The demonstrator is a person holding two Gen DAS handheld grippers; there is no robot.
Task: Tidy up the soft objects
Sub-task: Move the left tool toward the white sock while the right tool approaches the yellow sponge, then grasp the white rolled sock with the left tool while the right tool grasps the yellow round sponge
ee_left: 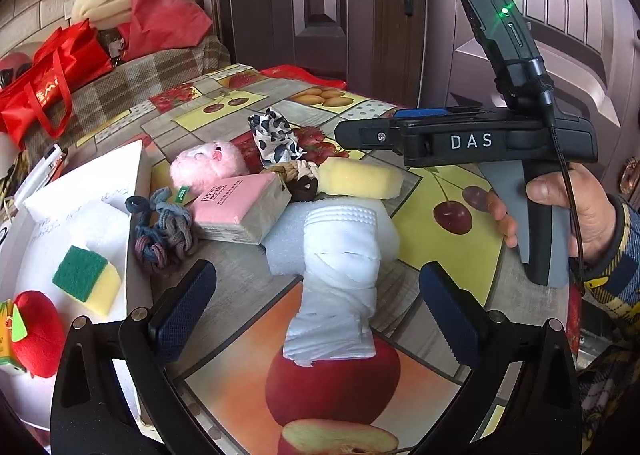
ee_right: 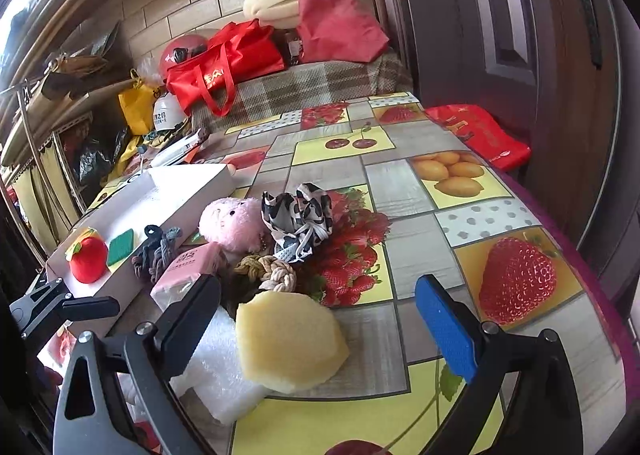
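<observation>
Soft objects [ee_left: 240, 211] heaped; right claw [ee_left: 360, 127] marked "DAS"; both claws agape, empty.

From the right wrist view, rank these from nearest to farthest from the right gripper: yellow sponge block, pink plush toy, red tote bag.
1. Yellow sponge block: just ahead of the open right gripper, nearer its left finger.
2. Pink plush toy: mid-table, left of centre.
3. Red tote bag: beyond the table, on the checked cloth.
</observation>
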